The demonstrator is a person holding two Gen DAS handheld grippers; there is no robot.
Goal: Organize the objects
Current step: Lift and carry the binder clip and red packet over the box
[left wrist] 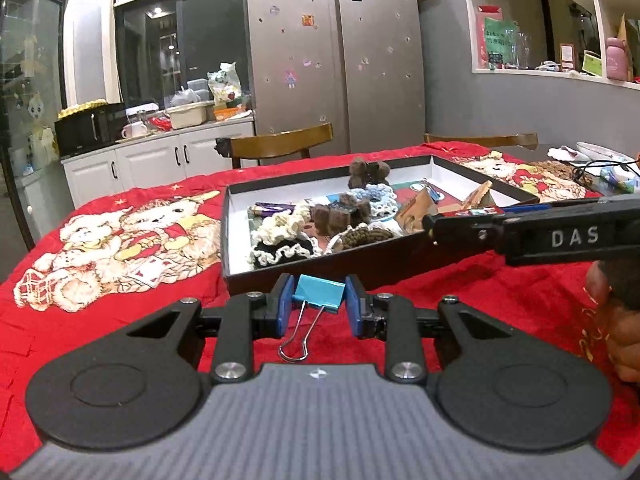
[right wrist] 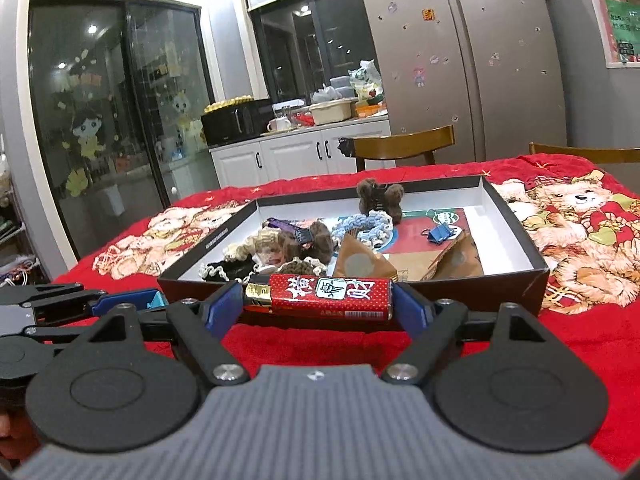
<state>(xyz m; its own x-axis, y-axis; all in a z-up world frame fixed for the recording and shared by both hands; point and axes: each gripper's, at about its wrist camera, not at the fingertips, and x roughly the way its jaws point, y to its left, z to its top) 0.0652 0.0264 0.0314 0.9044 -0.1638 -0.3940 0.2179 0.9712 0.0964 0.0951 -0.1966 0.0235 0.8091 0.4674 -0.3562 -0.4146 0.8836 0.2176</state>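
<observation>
My left gripper (left wrist: 319, 306) is shut on a light blue binder clip (left wrist: 319, 295), whose wire handles hang toward the camera. It hovers just in front of the near wall of a shallow black box (left wrist: 240, 200) on the red cloth. My right gripper (right wrist: 319, 304) is shut lengthwise on a red battery with a gold end (right wrist: 320, 297), held level before the same box's (right wrist: 516, 220) near wall. In the box lie several crocheted scrunchies (right wrist: 360, 224), brown plush bits (right wrist: 380, 196), brown paper packets (right wrist: 360, 264) and a dark blue binder clip (right wrist: 442, 234).
A red blanket with bear pictures (left wrist: 120, 236) covers the table. Two wooden chairs (left wrist: 280, 144) stand behind it, then a steel fridge (left wrist: 332, 52) and a white counter (left wrist: 160, 152). A hand (left wrist: 616, 320) holds the right gripper. Cables and dishes (left wrist: 600, 160) lie far right.
</observation>
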